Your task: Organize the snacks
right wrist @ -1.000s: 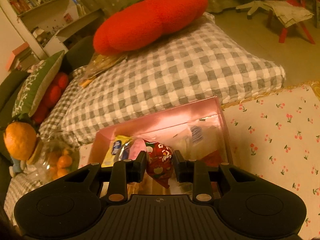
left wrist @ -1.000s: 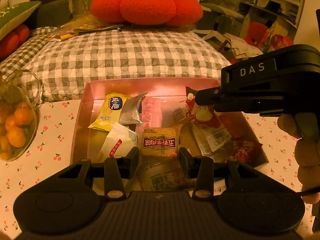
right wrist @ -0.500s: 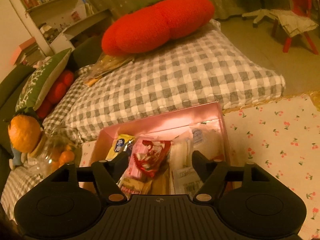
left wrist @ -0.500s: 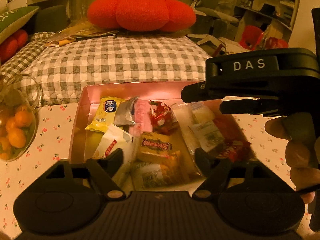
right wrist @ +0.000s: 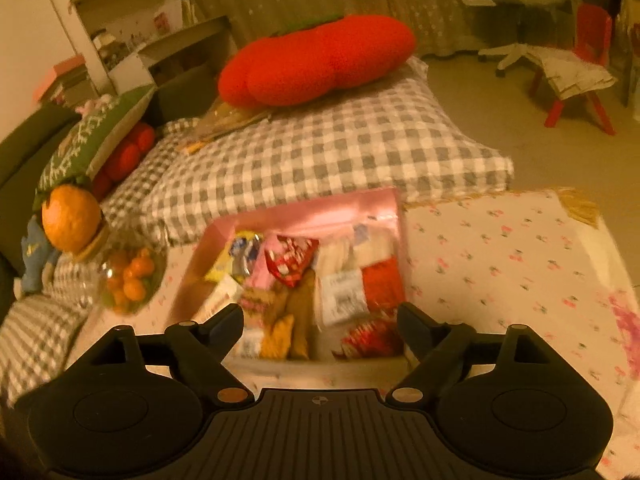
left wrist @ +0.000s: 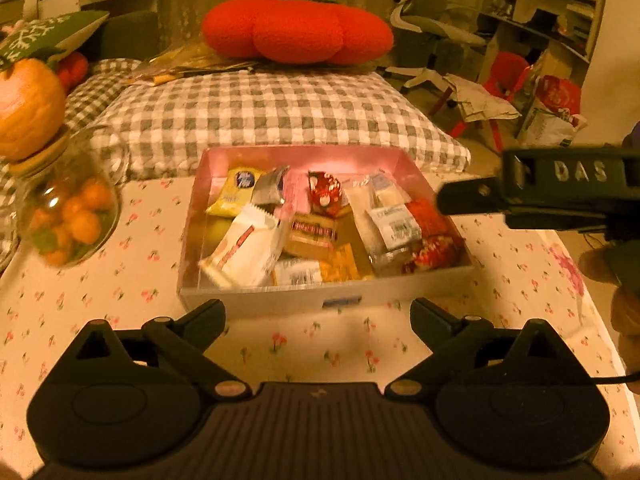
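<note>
A shallow box [left wrist: 320,298] with a pink inside stands on the floral cloth and holds several snack packets. Among them are a red-and-white packet [left wrist: 325,198], a white one [left wrist: 244,248] and a yellow one [left wrist: 234,192]. My left gripper [left wrist: 318,314] hovers in front of the box's near wall, its jaws opening wide with nothing between them. My right gripper [right wrist: 320,316] is over the box's near edge, jaws also opening and empty; the red-and-white packet [right wrist: 290,258] lies in the box [right wrist: 312,208] beyond it. In the left wrist view the right gripper [left wrist: 452,202] reaches in from the right.
A glass jar of small oranges [left wrist: 68,216] with an orange-shaped lid [left wrist: 28,108] stands left of the box. Behind it lie a checked cushion [left wrist: 272,116] and a red pillow [left wrist: 296,32]. The table's right edge [right wrist: 612,240] is close. A hand [left wrist: 624,308] grips the right tool.
Both grippers went from shut on packets to wide open. The red-and-white packet and the brown-labelled packet now lie in the box. Both grippers have drawn back and up from the box.
</note>
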Demonstrator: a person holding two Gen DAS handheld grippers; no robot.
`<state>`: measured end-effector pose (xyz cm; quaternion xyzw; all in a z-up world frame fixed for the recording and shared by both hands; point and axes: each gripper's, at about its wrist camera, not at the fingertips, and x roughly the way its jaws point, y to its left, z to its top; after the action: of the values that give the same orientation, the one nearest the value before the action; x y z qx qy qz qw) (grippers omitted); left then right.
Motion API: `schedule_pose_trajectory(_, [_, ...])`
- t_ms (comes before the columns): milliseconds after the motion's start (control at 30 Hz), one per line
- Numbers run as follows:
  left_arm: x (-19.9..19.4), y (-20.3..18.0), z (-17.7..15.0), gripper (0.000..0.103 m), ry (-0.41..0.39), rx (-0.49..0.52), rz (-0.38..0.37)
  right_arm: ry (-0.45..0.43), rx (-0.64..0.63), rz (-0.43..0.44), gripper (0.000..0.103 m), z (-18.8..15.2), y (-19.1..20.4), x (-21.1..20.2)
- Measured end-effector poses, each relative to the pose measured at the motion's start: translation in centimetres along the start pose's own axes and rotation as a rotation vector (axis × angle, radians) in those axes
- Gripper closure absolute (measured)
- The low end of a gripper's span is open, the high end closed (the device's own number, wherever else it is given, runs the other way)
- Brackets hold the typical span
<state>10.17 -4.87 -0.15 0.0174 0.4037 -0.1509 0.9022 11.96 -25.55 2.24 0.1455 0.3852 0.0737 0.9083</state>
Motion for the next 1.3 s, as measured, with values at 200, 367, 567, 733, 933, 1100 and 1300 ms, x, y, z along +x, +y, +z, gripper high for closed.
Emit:
schedule_pose_trajectory(200, [-1.6,-0.3,-1.0,0.001,0.018,-0.003,0.047,0.013,-0.049,-0.066,0.015,-2.0,0.7,-2.5])
schedule_pose_trajectory(367, [-2.6,-0.2,-1.9,0.001,0.033,-0.023,0.094,0.019,-0.078,-0.104,0.014,-3.8,1.5,-3.9])
schedule_pose_trajectory(567, [-3.6,0.2,-2.5,0.000,0.038,-0.041,0.151,0.021,-0.122,-0.177,0.014,-5.7,2.4,-4.4])
schedule_pose_trajectory(733, [-3.9,0.8,-2.8,0.000,0.037,-0.065,0.196,0.045,-0.097,-0.181,0.014,-6.3,2.5,-4.4])
schedule_pose_trajectory(933, [-4.1,1.2,-2.9,0.000,0.048,-0.097,0.218,0.041,-0.130,-0.210,0.014,-6.7,3.1,-4.0])
schedule_pose_trajectory(1100, [-4.1,1.1,-3.1,0.000,0.058,-0.104,0.217,0.052,-0.150,-0.220,0.014,-7.2,3.3,-3.7])
schedule_pose_trajectory(1300, [-4.1,0.9,-3.3,0.000,0.067,-0.088,0.211,0.061,-0.161,-0.214,0.014,-7.4,3.6,-3.6])
